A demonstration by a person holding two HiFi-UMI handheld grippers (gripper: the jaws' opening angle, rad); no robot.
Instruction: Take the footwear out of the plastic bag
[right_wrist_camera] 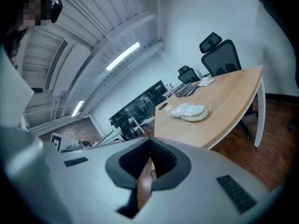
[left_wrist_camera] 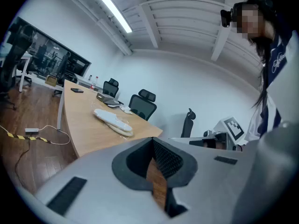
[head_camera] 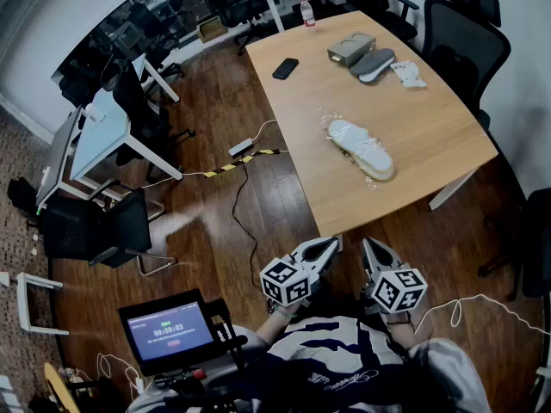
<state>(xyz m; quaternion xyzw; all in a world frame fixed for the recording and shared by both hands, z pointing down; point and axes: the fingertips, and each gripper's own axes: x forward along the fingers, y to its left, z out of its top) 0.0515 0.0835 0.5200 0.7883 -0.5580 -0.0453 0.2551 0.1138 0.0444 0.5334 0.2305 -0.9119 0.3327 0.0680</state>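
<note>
A pair of white slippers wrapped in a clear plastic bag (head_camera: 362,148) lies on the wooden table (head_camera: 430,127), near its front half. It also shows as the bagged slippers (left_wrist_camera: 113,121) in the left gripper view and the bagged slippers (right_wrist_camera: 189,111) in the right gripper view. My left gripper (head_camera: 331,246) and right gripper (head_camera: 369,247) are held close to my body, short of the table's near edge. Both are shut with nothing between the jaws. Grey slippers (head_camera: 372,64) and a flat grey package (head_camera: 349,48) lie at the table's far end.
A black phone (head_camera: 285,68), a bottle (head_camera: 306,11) and a small packet (head_camera: 408,74) rest on the far part of the table. Office chairs (head_camera: 461,37) stand behind it. Cables and a power strip (head_camera: 240,147) run over the floor at left. A screen on a stand (head_camera: 169,329) is at lower left.
</note>
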